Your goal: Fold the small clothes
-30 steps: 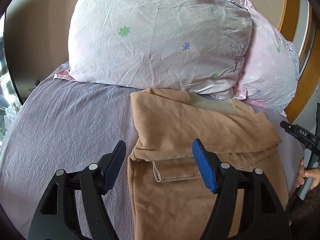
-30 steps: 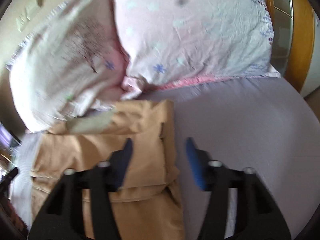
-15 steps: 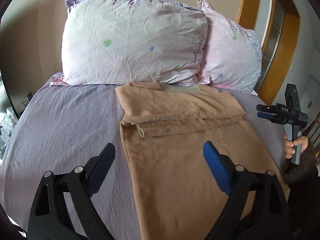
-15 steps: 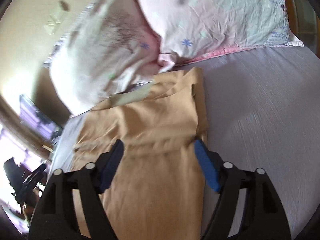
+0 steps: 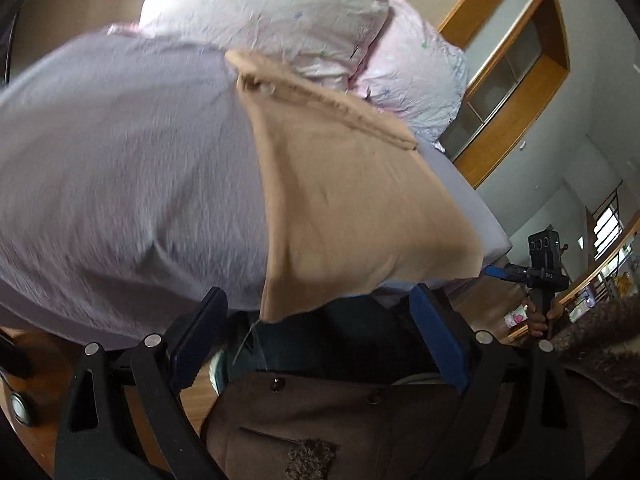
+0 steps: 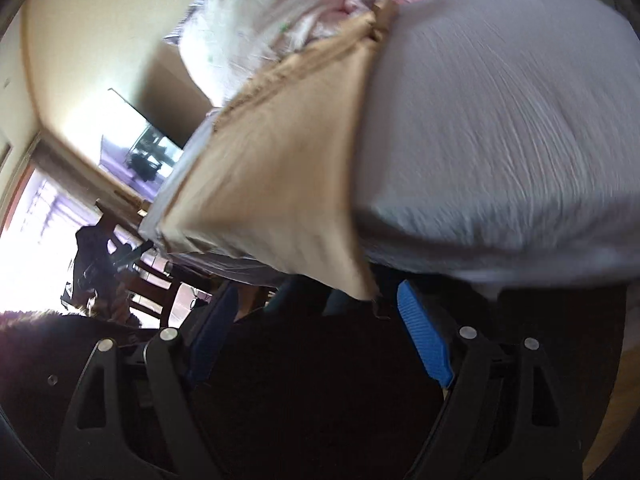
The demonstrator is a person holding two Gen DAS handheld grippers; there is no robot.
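A tan garment [image 5: 340, 200] lies lengthwise on the lavender bed sheet [image 5: 128, 168], its far end folded over near the pillows and its near hem hanging over the bed's front edge. It also shows in the right wrist view [image 6: 288, 168]. My left gripper [image 5: 316, 344] is open and empty, just below and in front of the hem's left corner. My right gripper [image 6: 316, 332] is open and empty, just below the hem's right corner. The right gripper also shows in the left wrist view [image 5: 540, 272], off the bed's right side.
Two floral pillows [image 5: 280, 12] lean at the head of the bed. The person's brown coat [image 5: 360, 420] fills the space below the left gripper. A wooden window frame [image 5: 516, 92] is on the right wall. A dark TV [image 6: 148, 152] and a chair [image 6: 160, 280] stand left of the bed.
Both grippers have pulled back from the folded far end to the near edge of the bed and dropped below the hem. Both stay open. The garment has not moved.
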